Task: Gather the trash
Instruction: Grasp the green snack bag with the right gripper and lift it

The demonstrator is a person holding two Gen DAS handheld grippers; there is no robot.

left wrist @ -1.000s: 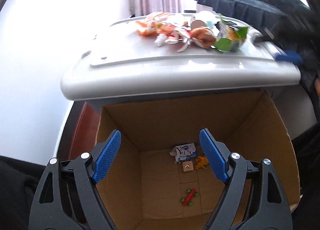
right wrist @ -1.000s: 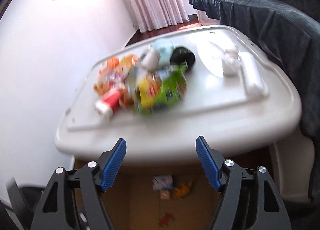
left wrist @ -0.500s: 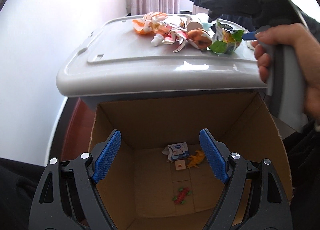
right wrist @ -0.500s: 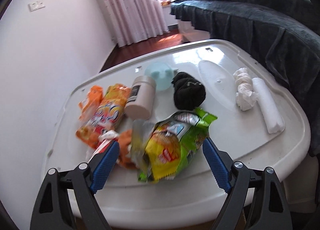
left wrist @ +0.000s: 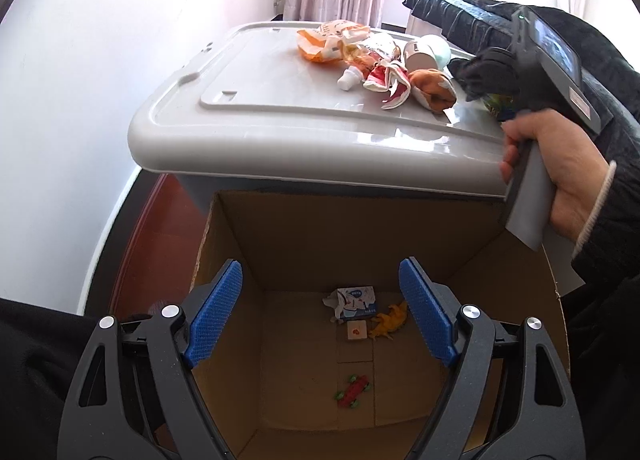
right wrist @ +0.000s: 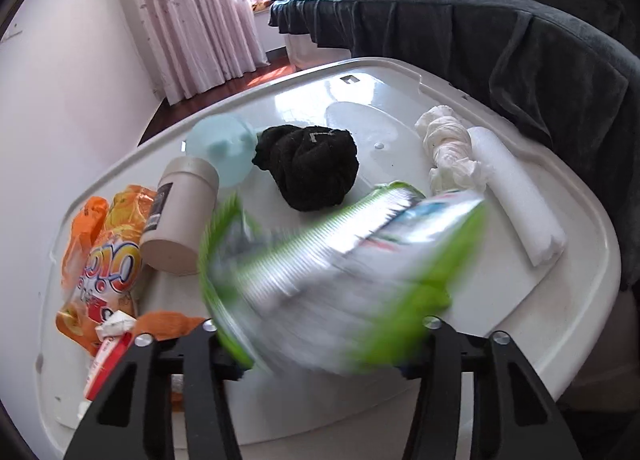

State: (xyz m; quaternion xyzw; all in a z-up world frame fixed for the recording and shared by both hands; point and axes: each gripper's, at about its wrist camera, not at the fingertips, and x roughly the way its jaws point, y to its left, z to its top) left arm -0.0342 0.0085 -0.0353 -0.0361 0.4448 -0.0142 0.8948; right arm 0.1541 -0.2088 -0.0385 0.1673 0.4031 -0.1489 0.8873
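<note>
Nearest, the right gripper (right wrist: 320, 344) is hiding its jaws behind one blurred green snack bag (right wrist: 332, 272); whether they are pinching it I cannot tell. Beyond it on the white bin lid (right wrist: 552, 320) are lying one beige canister (right wrist: 180, 224), one black cloth bundle (right wrist: 312, 168), one knotted white tissue (right wrist: 452, 152), one white roll (right wrist: 516, 196) and one orange wrapper (right wrist: 104, 256), its lettering unreadable. Meanwhile the left gripper (left wrist: 320, 316) is hanging with jaws spread over the cardboard box (left wrist: 460, 236), which is holding four scraps: one carton (left wrist: 354, 302), one square tile (left wrist: 356, 330), one yellow piece (left wrist: 390, 324), one red piece (left wrist: 353, 392).
</note>
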